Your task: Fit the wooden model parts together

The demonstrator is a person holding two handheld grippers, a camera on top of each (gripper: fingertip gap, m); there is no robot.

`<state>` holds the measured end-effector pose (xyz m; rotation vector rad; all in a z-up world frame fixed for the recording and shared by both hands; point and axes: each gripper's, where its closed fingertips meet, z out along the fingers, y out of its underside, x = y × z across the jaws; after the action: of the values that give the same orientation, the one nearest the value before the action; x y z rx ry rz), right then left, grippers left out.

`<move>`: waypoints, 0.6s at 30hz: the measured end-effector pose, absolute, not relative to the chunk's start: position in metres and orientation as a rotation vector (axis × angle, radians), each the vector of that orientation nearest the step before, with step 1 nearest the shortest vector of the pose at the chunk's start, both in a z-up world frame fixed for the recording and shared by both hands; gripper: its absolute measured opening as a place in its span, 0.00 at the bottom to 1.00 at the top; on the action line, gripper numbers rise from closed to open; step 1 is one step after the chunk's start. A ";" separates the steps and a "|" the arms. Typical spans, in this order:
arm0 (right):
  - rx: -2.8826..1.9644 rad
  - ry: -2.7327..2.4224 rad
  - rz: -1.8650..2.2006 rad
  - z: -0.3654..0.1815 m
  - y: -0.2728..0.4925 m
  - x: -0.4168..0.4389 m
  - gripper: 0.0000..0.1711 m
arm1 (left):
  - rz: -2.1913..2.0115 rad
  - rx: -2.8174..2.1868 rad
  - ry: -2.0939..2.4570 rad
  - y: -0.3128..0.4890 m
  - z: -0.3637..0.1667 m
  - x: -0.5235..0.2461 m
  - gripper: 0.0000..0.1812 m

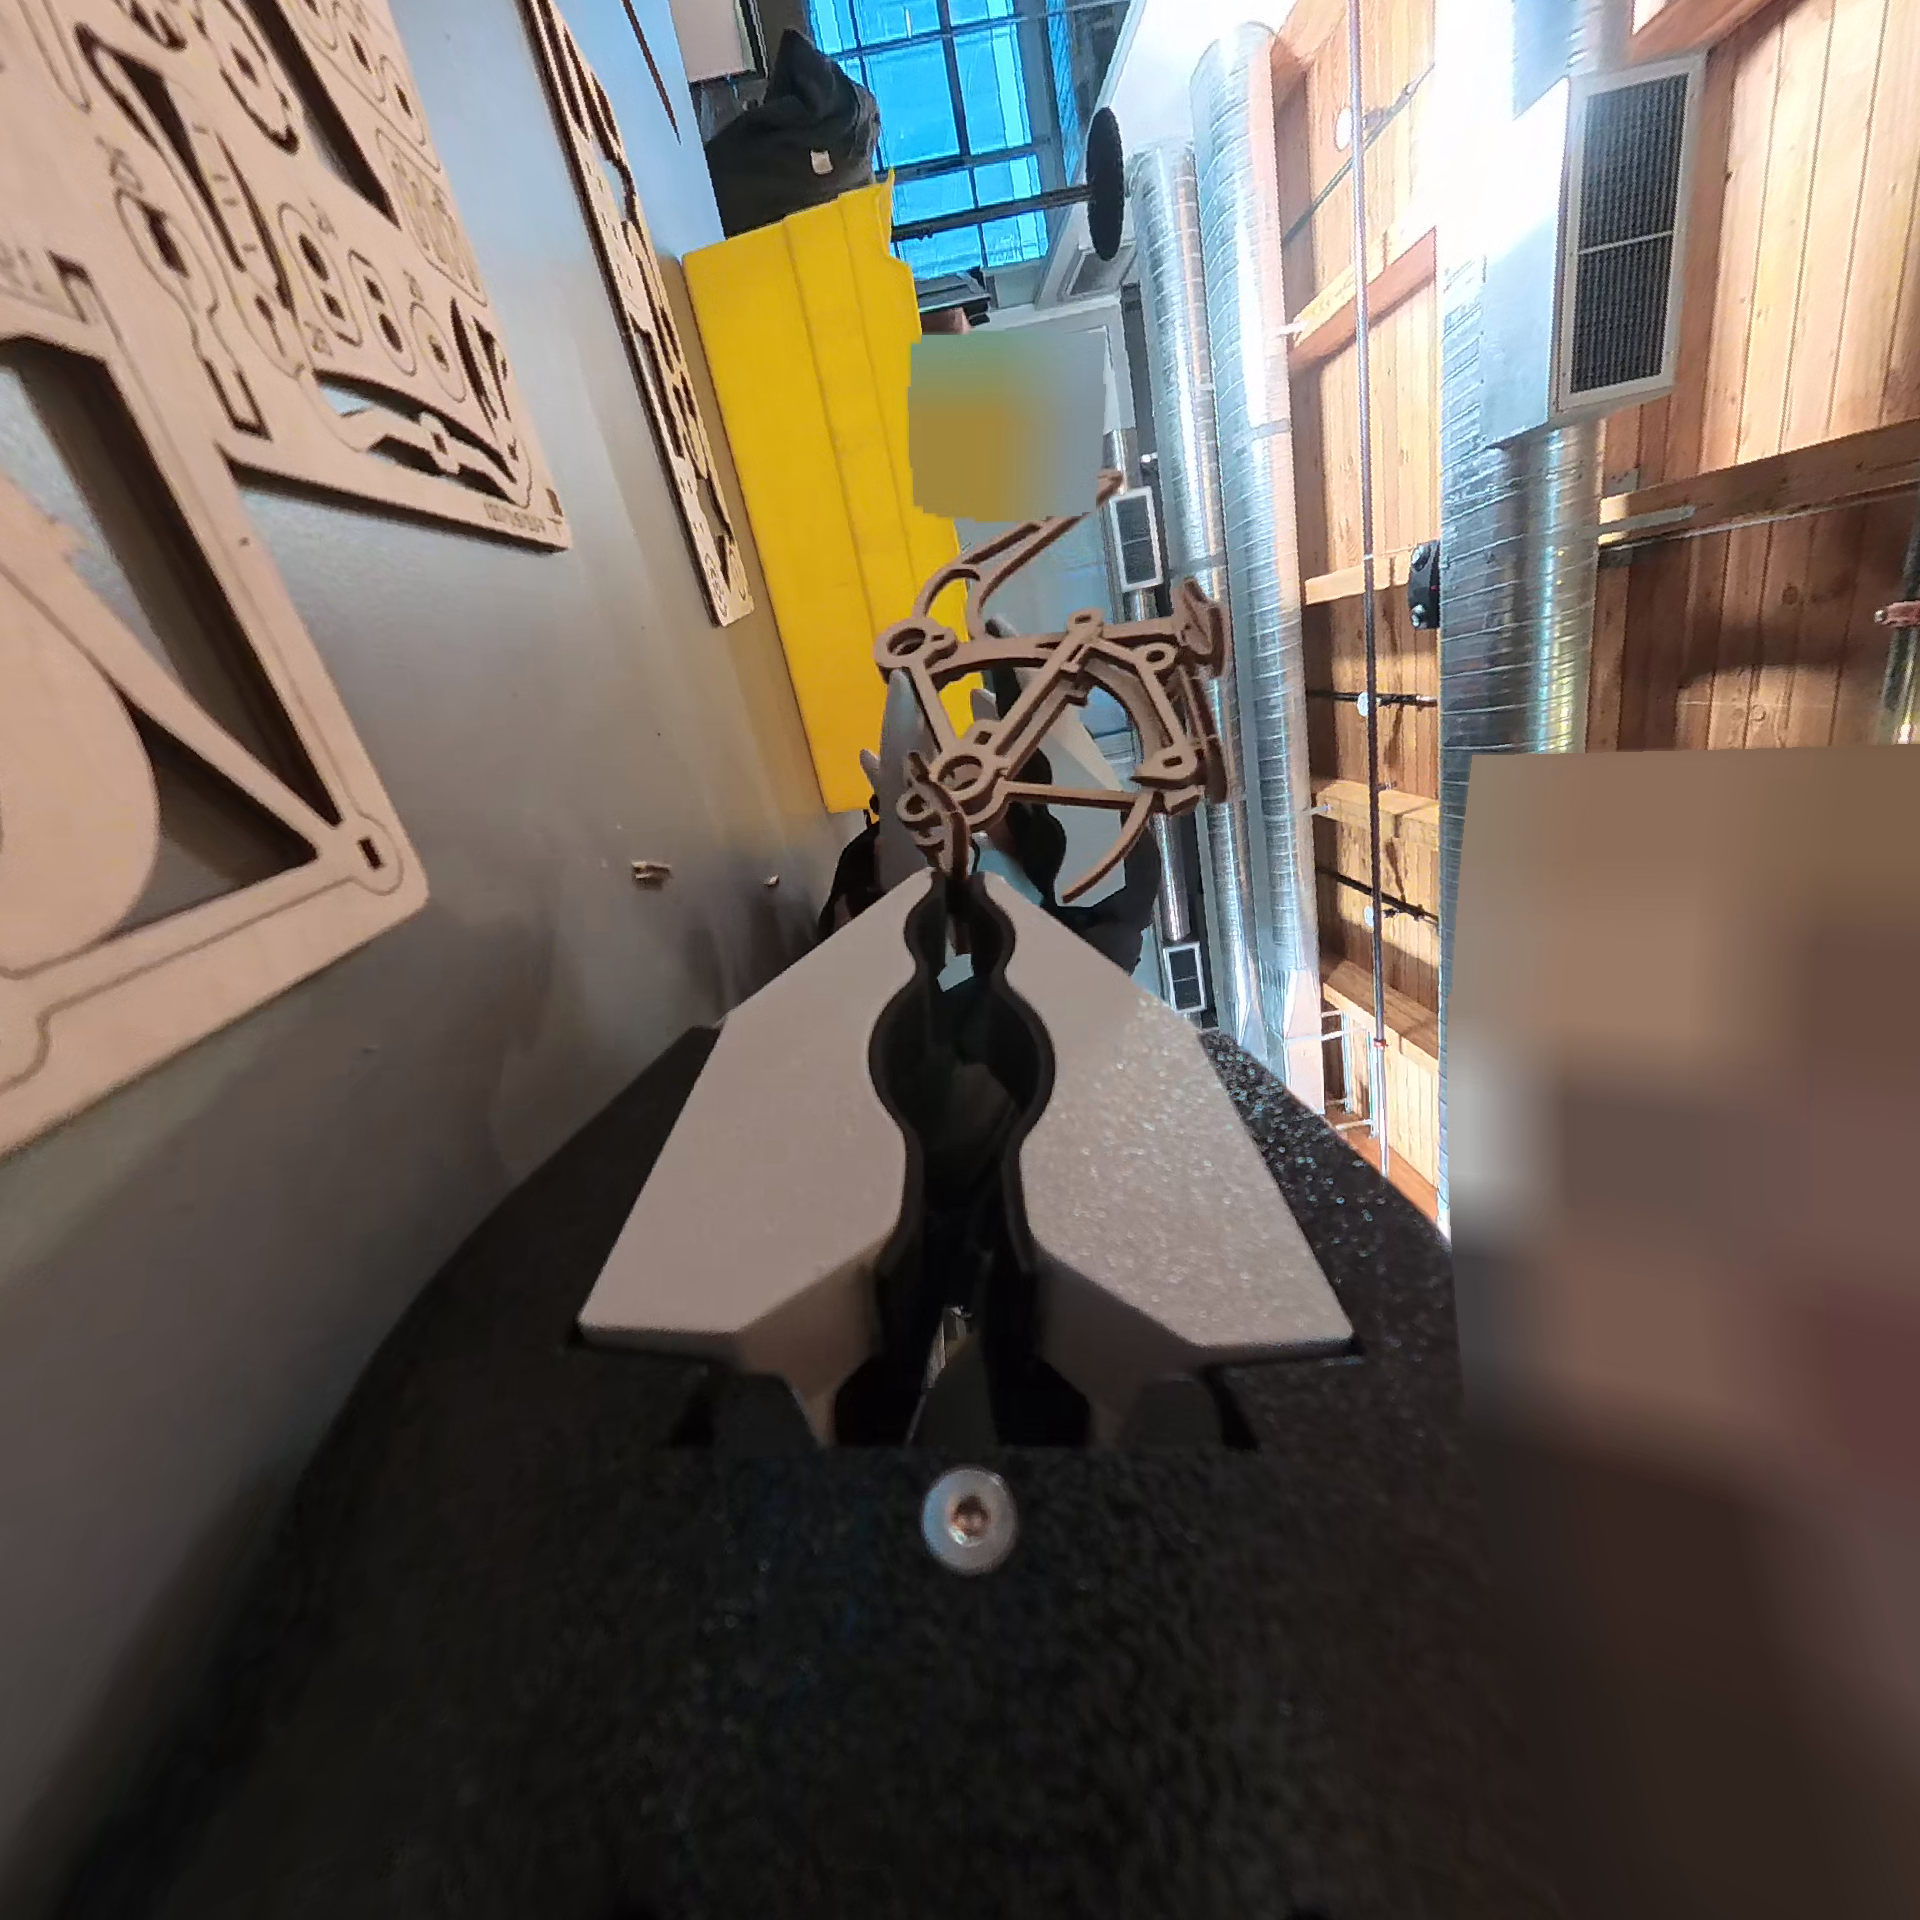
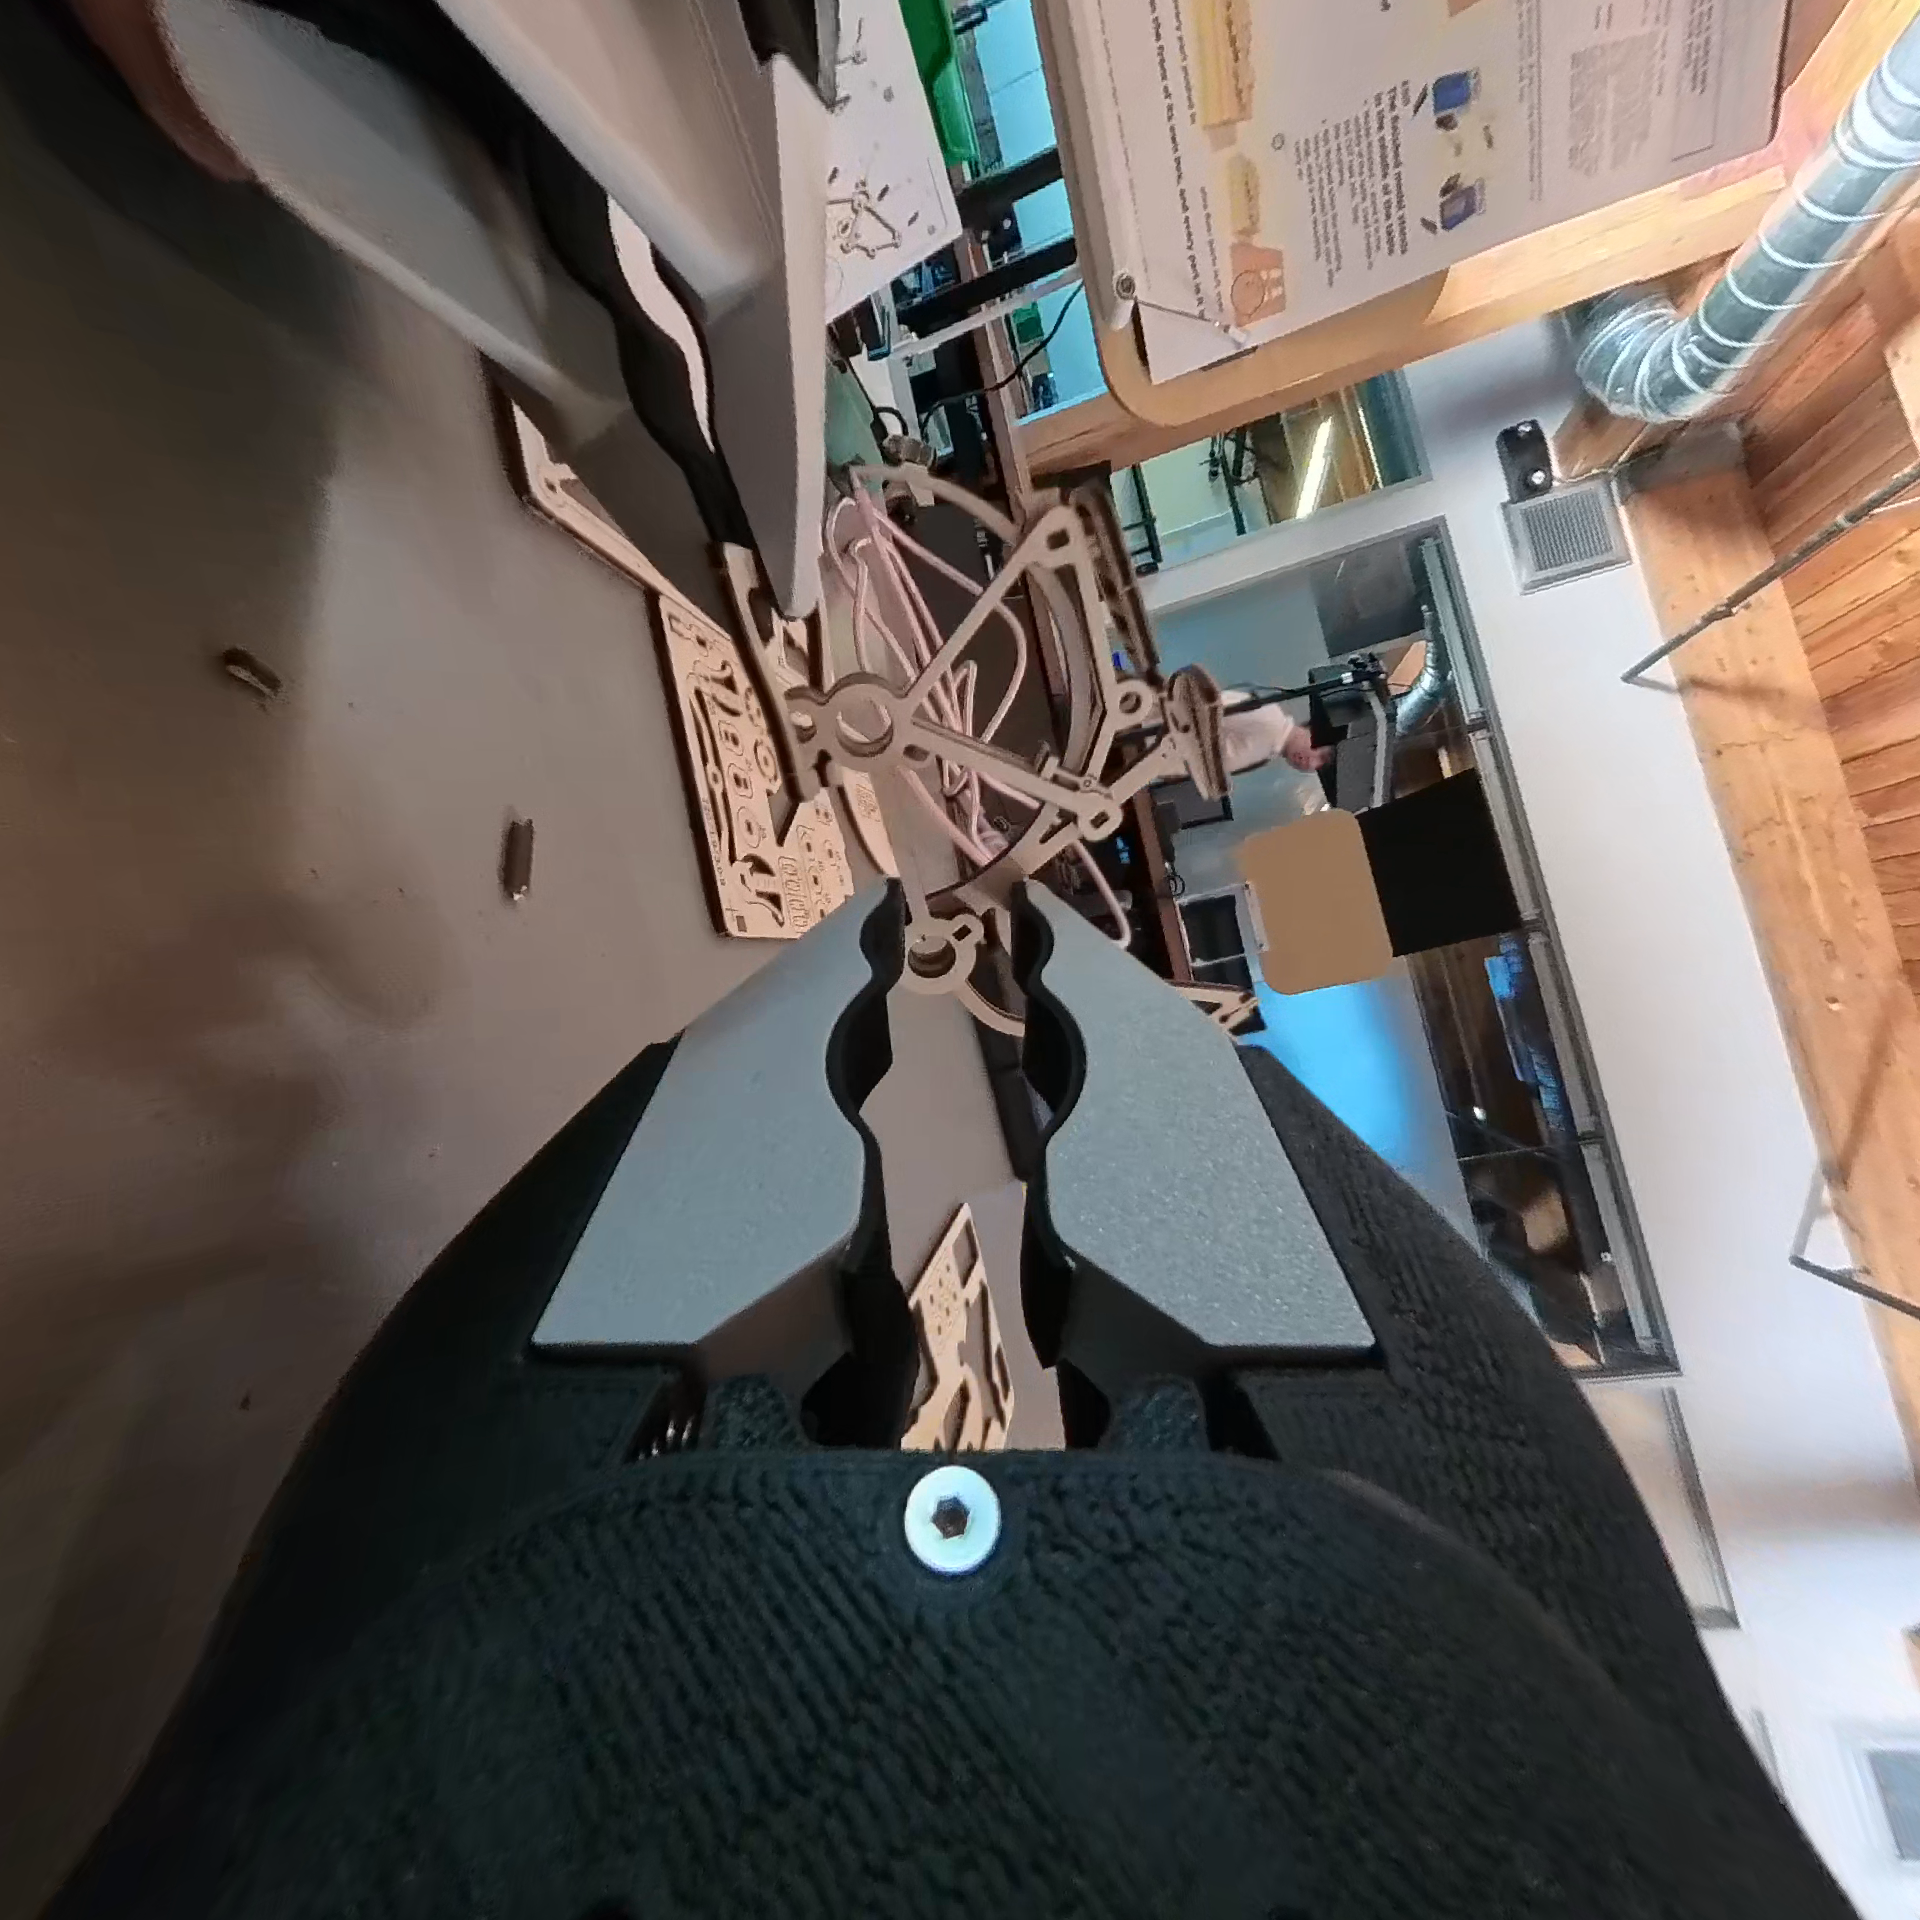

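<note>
The wooden model (image 1: pixel 1029 707) is a bicycle-like frame of thin laser-cut parts, held up in the air above the grey table (image 1: pixel 468 779). My left gripper (image 1: pixel 951 883) is shut on its lower edge, with the jaws pressed together on a thin tab. In the right wrist view the model (image 2: pixel 852 727) shows face-on. My right gripper (image 2: pixel 951 904) has its jaws narrowly apart, closed around a small ring at the model's end. The right gripper's fingers (image 1: pixel 900 727) show behind the model in the left wrist view. The left gripper (image 2: pixel 795 592) comes in from the upper left.
Plywood part sheets with cut-outs (image 1: pixel 343 260) (image 1: pixel 156 727) lie on the table, and another sheet (image 2: pixel 748 810) lies beyond the model. Small loose wood bits (image 2: pixel 520 857) sit on the table. A yellow block (image 1: pixel 800 416) stands at the far edge. A pink cable (image 2: pixel 914 623) lies behind. One gripper's finger ends stand about 5 cm off the other's. The yellow block (image 1: pixel 800 416) lies around 30 cm away from my right fingertips.
</note>
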<state>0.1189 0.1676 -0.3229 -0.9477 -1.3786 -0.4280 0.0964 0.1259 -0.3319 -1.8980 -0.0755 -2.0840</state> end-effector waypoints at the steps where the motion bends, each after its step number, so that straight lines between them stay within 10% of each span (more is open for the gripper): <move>1: -0.951 -1.378 -0.435 -0.323 0.168 0.119 0.11 | -2.083 -1.895 -0.083 0.126 -0.332 0.097 0.00; 18: -1.053 -1.335 -0.496 -0.319 0.166 0.116 0.10 | -2.168 -1.760 -0.214 0.128 -0.321 0.095 0.00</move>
<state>0.1164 0.1663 -0.3192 -1.0529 -1.3346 -0.4957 0.0946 0.1284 -0.3210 -1.7603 -0.2143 -2.1685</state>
